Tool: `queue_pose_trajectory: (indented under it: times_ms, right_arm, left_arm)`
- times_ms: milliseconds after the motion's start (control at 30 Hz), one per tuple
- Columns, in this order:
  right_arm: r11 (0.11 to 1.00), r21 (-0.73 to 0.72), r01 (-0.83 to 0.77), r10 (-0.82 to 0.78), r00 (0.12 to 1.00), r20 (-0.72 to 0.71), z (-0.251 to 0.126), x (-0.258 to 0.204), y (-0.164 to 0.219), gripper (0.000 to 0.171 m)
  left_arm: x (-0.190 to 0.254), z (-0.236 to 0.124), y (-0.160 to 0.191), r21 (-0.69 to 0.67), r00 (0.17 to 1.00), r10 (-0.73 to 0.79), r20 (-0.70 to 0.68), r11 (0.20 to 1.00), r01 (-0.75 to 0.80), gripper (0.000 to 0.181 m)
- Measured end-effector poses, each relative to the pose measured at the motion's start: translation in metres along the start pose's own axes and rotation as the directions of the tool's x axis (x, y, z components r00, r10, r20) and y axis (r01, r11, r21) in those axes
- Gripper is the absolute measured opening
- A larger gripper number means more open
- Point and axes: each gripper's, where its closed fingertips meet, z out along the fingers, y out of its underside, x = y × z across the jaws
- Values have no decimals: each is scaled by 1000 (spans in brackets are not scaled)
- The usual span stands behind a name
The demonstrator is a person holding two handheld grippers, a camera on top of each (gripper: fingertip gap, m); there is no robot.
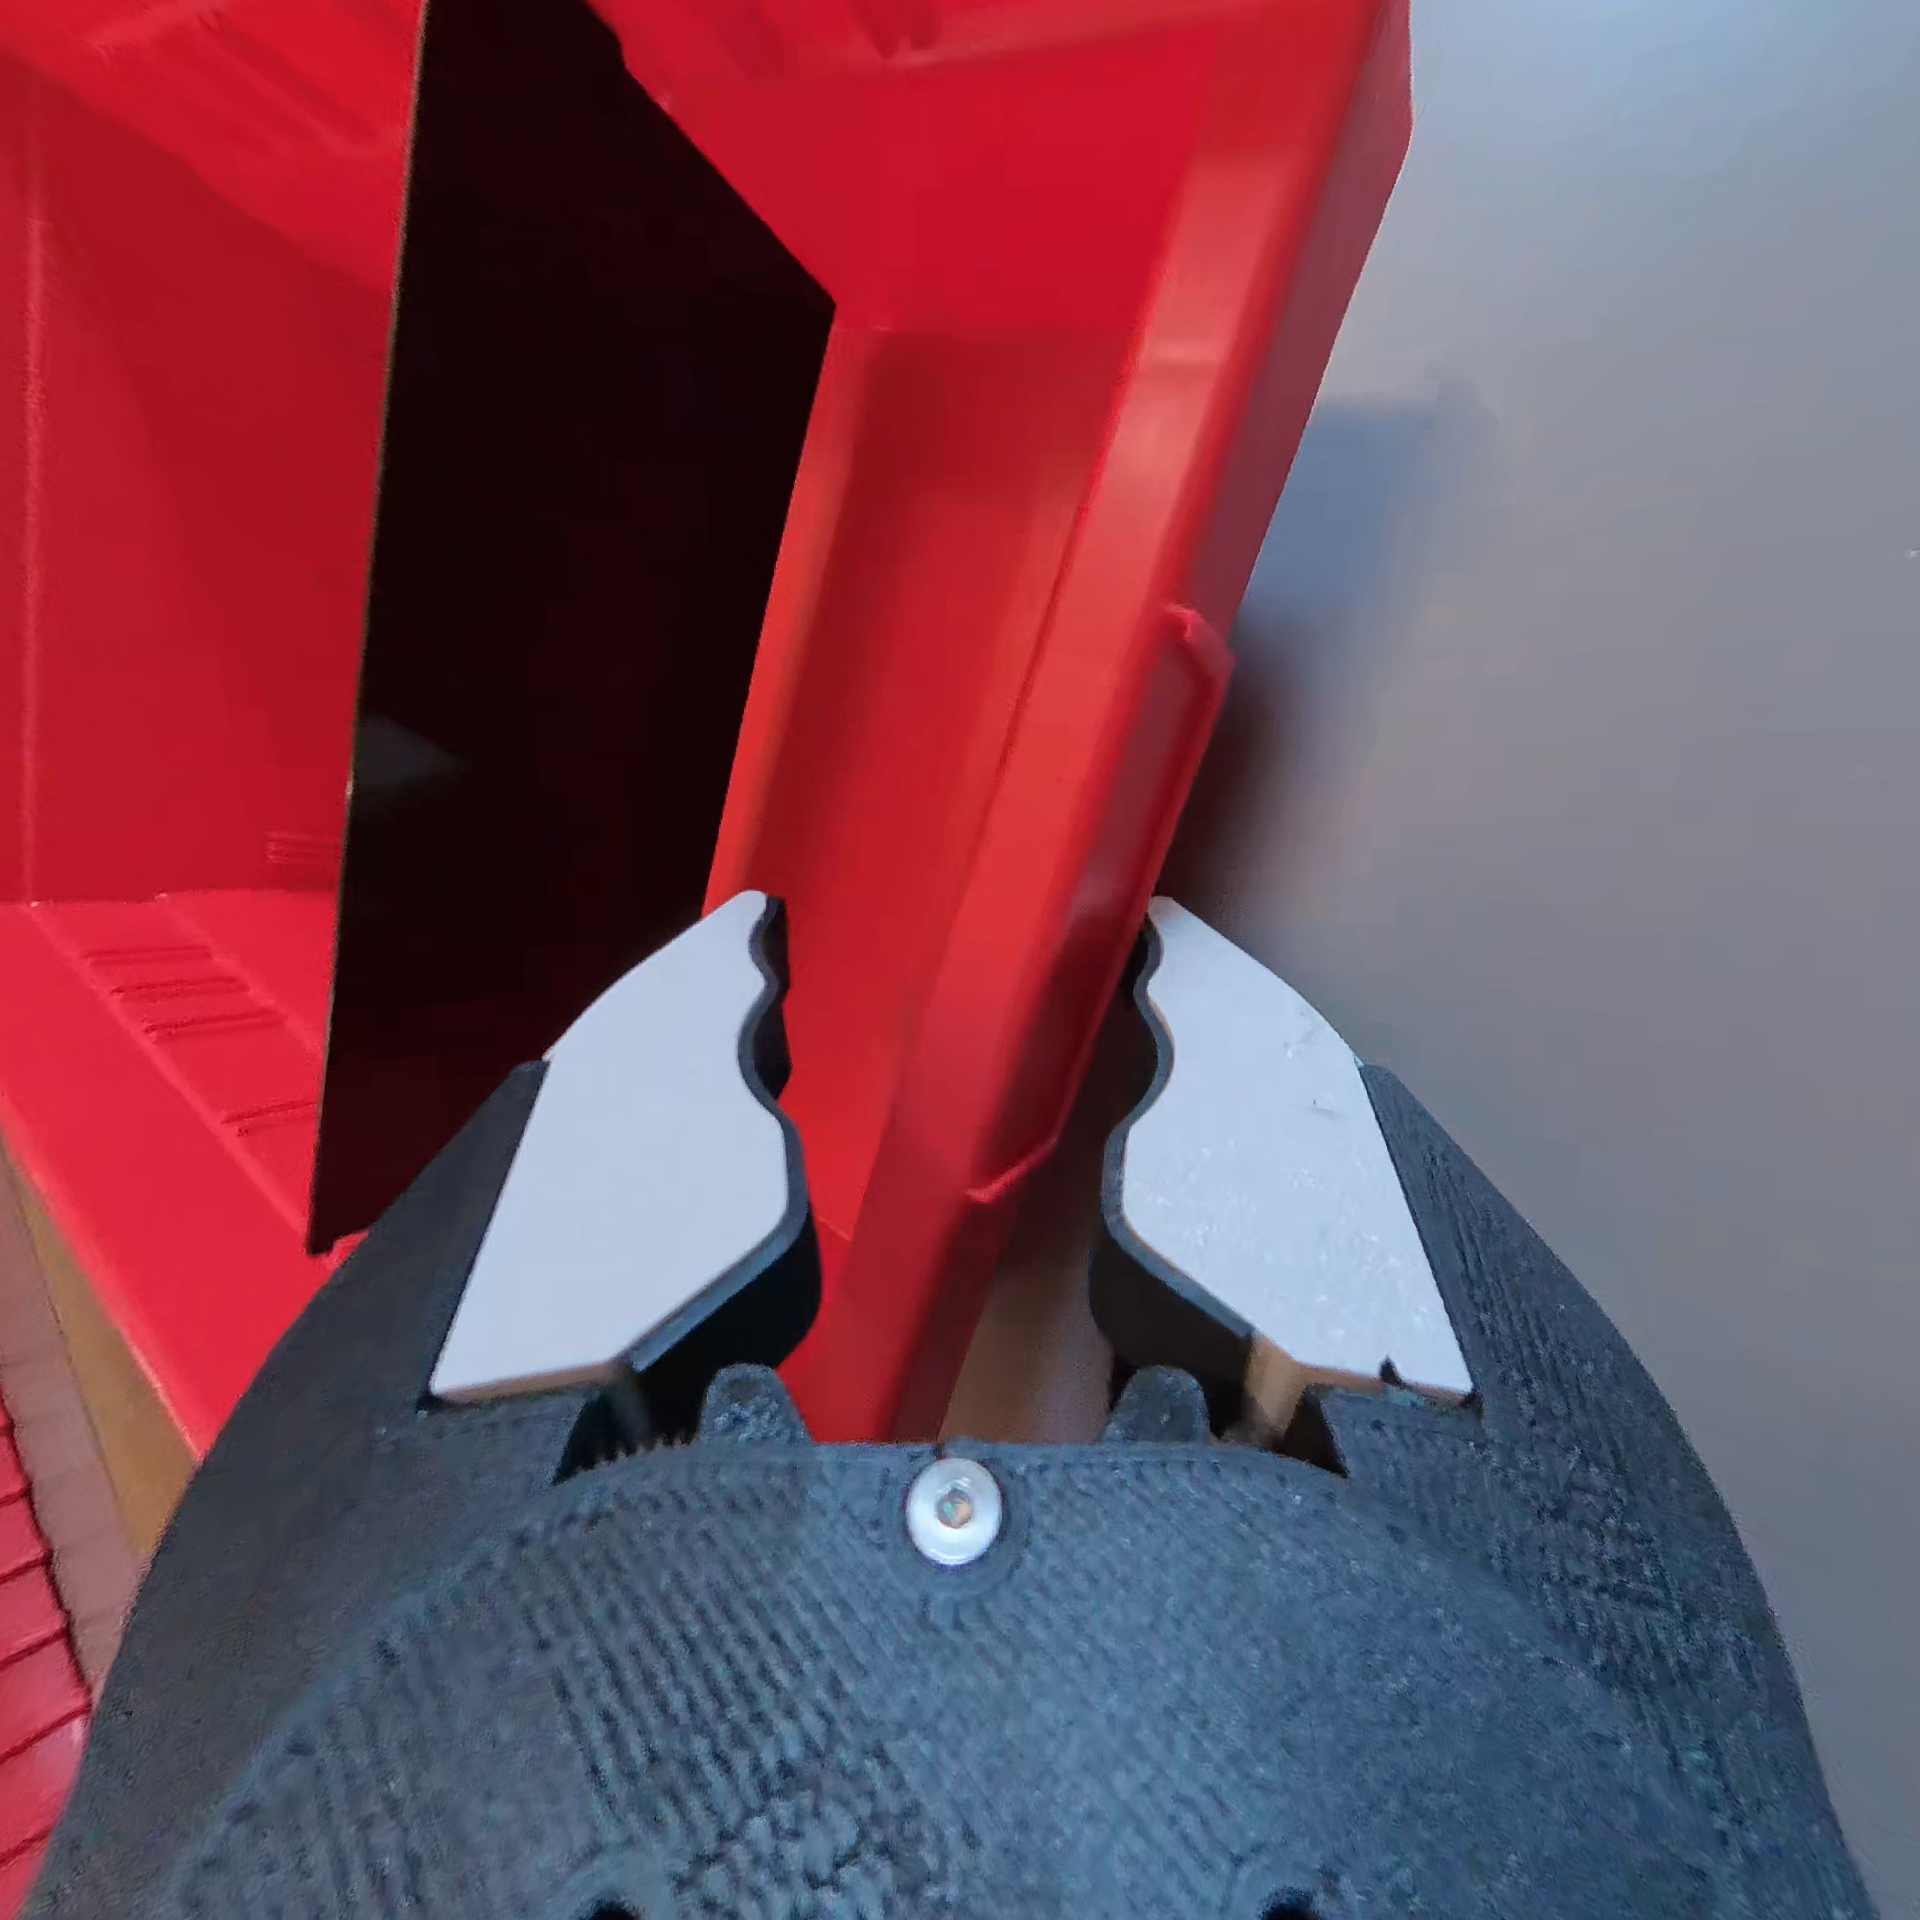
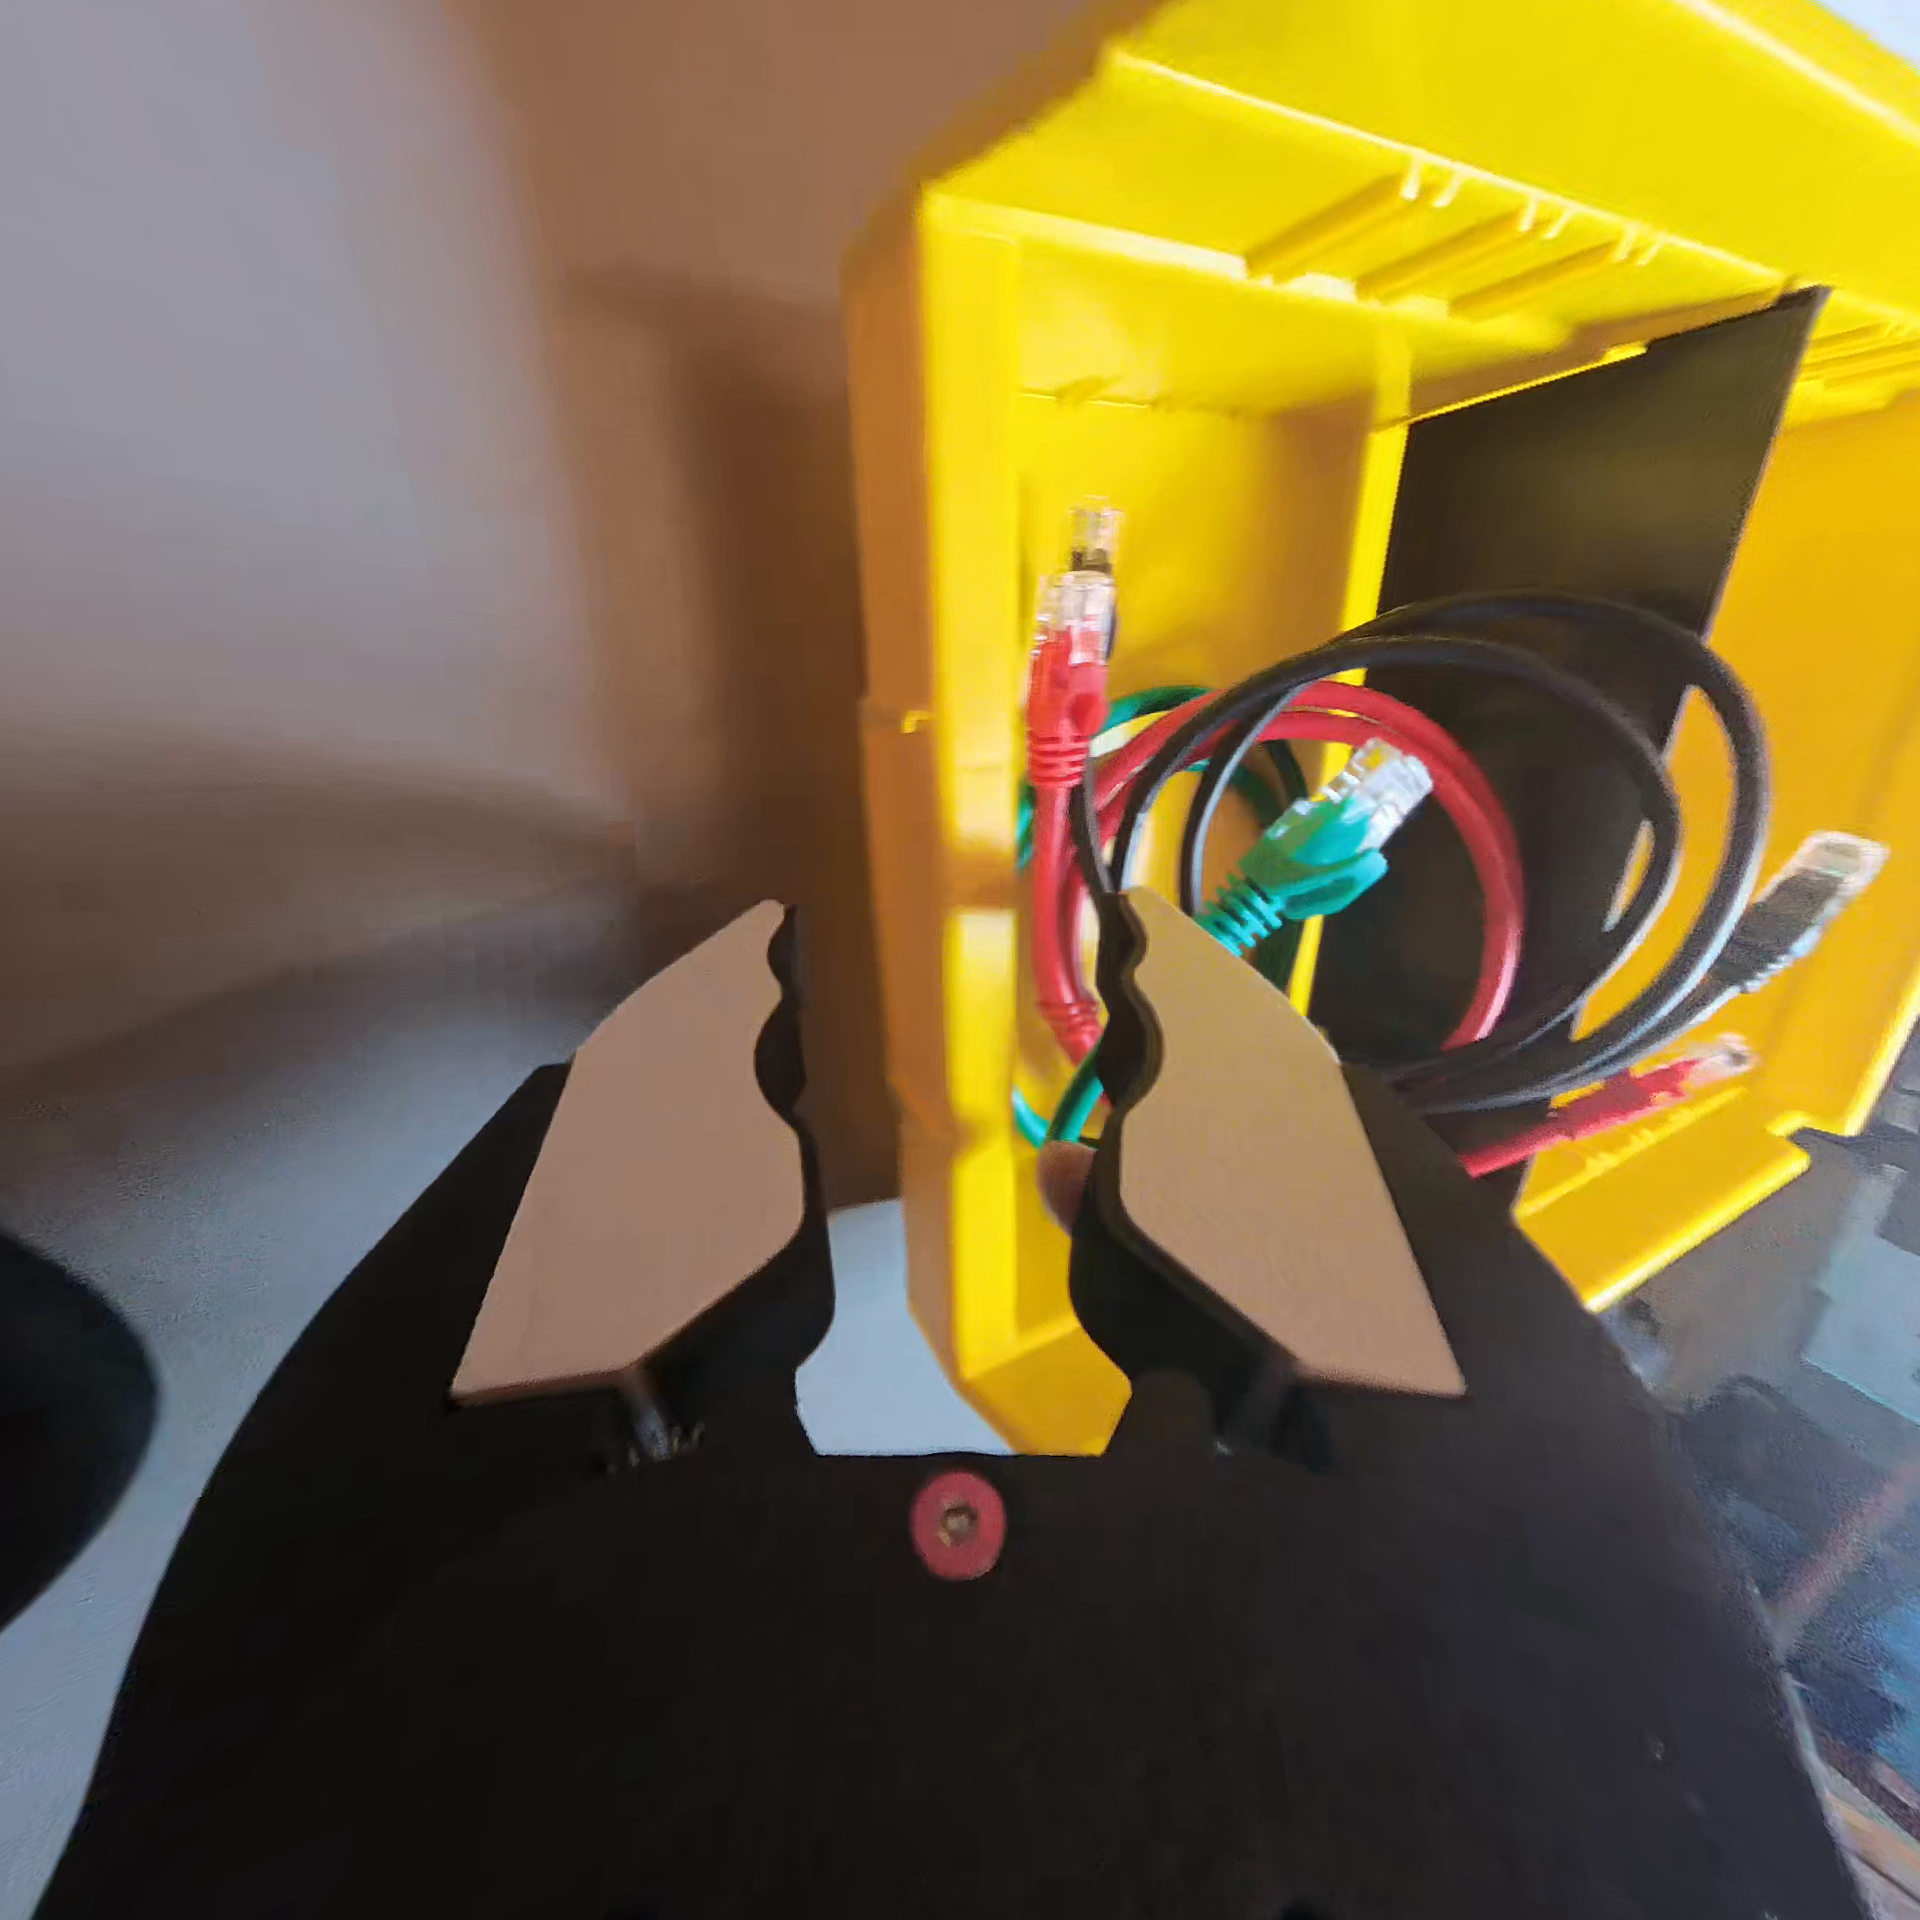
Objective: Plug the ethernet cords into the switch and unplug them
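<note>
In the left wrist view my left gripper (image 1: 961, 935) straddles the side wall of a red plastic bin (image 1: 987, 416), one finger inside and one outside, shut on the wall. A black divider panel (image 1: 582, 623) stands in the bin. In the right wrist view my right gripper (image 2: 951, 935) is shut on the side wall of a yellow bin (image 2: 1143, 291). That bin holds coiled ethernet cords: a red one (image 2: 1060, 707), a green one (image 2: 1309, 842) and a black one (image 2: 1558, 623), all with clear plugs loose. No switch shows in either view.
A black divider panel (image 2: 1579, 468) stands in the yellow bin behind the cords. A plain grey surface (image 1: 1610, 935) lies right of the red bin. A dark rounded object (image 2: 52, 1403) sits at the left edge. The background is blurred. Some 45 cm of space lies between my two pairs of fingers.
</note>
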Motion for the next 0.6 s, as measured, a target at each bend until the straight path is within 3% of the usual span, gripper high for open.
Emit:
queue_pose_trajectory:
  times_ms: [33,100,200,367,600]
  right_arm:
    - [1000,-15,25,-25,1000,0,3,4,0,54]
    - [998,-25,57,-55,996,69,11,-2,-5,49]
    - [984,-67,164,-160,985,60,27,-1,-7,35]
    - [972,-49,229,-229,973,6,25,-12,-8,30]
    - [959,101,265,-255,962,-101,-17,-78,-13,31]
  left_arm:
    - [0,1,-1,-6,1000,-3,-13,1000,3,63]
    - [4,3,-2,-15,998,5,-62,1000,-6,53]
    - [10,8,-7,8,992,29,-119,1000,-28,36]
    - [16,11,-22,46,988,105,-115,994,-100,35]
    - [81,12,-103,215,929,315,-194,938,-273,35]
